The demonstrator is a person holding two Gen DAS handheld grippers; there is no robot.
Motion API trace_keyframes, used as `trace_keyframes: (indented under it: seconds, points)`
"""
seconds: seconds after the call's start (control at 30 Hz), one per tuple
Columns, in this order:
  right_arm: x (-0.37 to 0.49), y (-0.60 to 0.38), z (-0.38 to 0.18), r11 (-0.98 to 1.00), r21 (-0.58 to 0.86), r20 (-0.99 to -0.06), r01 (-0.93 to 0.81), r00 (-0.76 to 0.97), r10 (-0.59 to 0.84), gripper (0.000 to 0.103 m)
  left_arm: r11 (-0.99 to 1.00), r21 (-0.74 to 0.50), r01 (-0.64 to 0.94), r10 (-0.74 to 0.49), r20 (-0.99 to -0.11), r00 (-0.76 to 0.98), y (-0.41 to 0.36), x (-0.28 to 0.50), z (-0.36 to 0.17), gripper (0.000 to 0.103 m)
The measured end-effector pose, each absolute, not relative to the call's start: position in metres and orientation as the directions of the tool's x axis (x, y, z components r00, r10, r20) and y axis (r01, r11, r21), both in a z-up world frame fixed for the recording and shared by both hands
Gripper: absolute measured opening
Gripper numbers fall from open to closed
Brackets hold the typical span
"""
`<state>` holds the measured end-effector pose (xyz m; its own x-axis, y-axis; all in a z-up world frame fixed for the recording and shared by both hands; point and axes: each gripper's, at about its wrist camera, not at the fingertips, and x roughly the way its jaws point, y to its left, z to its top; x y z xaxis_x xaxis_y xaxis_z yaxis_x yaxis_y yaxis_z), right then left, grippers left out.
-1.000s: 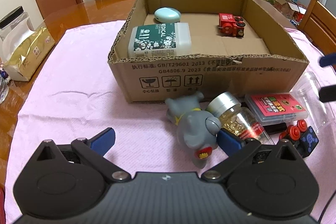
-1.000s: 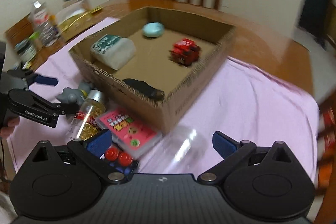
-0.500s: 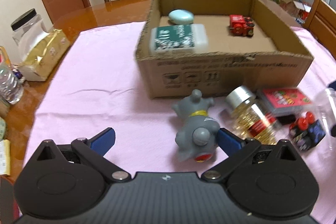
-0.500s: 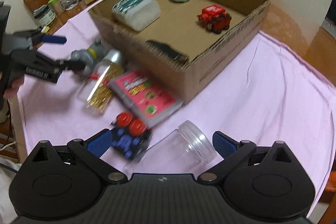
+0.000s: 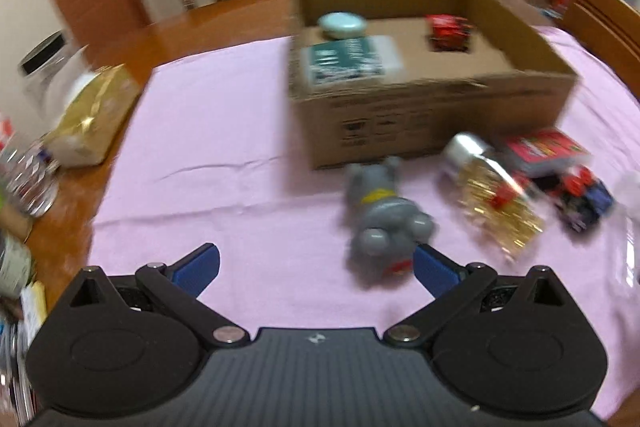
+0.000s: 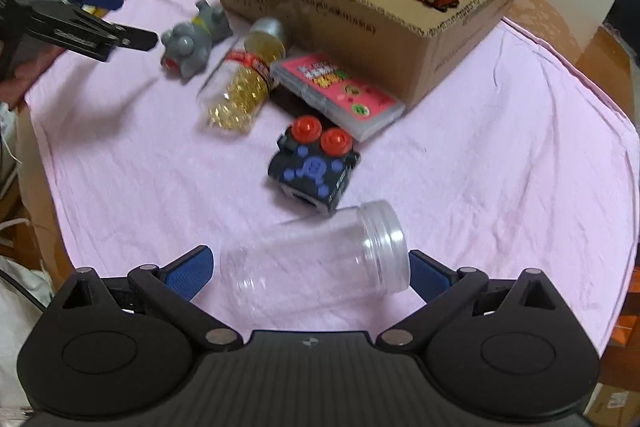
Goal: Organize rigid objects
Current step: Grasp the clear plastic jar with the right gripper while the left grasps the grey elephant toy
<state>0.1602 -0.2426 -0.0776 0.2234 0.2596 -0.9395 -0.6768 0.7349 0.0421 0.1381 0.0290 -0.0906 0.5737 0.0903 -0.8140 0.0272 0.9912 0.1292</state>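
On the table (image 6: pixel 500 163), the cardboard box (image 6: pixel 460 39) sits toward the far edge. The clear jar (image 6: pixel 316 259) lies on its side at the near edge, long axis crosswise between the released right tool (image 6: pixel 310 271). The left tool (image 5: pixel 316 267), also released, is farther off, by the grey toy (image 5: pixel 384 219).

black tongs (image 6: pixel 308 269), blue pads (image 6: pixel 188 273), seemingly ribbed

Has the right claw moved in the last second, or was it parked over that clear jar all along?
Yes. The right claw has come toward the clear jar, which now lies between its open fingers; the cardboard box looks farther off.
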Motion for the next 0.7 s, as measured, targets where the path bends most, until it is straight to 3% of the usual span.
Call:
trace_keyframes:
  seconds: [0.27,0.37,0.7]
  points:
    - [0.143,-0.229,-0.083,0.753,-0.087,-0.928,-0.652,0.329,0.177,0.103,0.954,0.141,0.265,-0.026,-0.84,0.541,0.015,0.144,-0.097,0.102]
    - [0.138,-0.221,-0.086,0.78,-0.136,-0.923,-0.611,0.363,0.123,0.094,0.933,0.147,0.328,-0.055,-0.844,0.534,0.017,0.147,-0.1,0.102]
    - [0.139,-0.211,-0.088,0.907,-0.092,-0.92,-0.412,0.382,0.08,0.094,0.863,0.096,0.497,-0.205,-0.831,0.517,0.025,0.18,-0.11,0.102]
